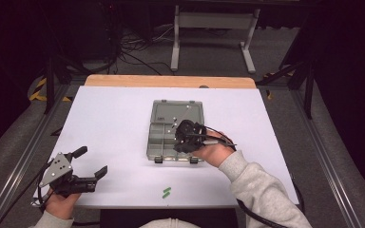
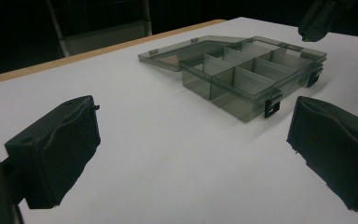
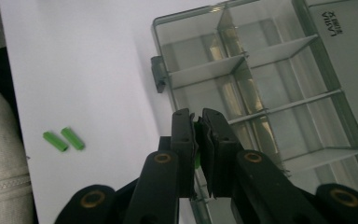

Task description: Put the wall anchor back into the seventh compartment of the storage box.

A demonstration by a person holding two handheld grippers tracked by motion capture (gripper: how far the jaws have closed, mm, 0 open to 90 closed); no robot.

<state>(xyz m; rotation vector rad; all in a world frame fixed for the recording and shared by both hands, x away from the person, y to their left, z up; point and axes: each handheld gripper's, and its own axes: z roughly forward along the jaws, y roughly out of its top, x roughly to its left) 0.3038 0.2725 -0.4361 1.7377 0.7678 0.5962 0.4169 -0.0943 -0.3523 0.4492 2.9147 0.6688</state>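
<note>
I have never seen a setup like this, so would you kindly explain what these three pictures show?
A person at a white table holds a hand-held gripper in each hand. One picture looks down from above; the other two come from cameras riding on each gripper. The left hand-held gripper rests open near the table's edge. The right hand-held gripper is shut on a small green piece, held over an open grey compartment box with its lid folded back. Two more green pieces lie on the table.
</note>
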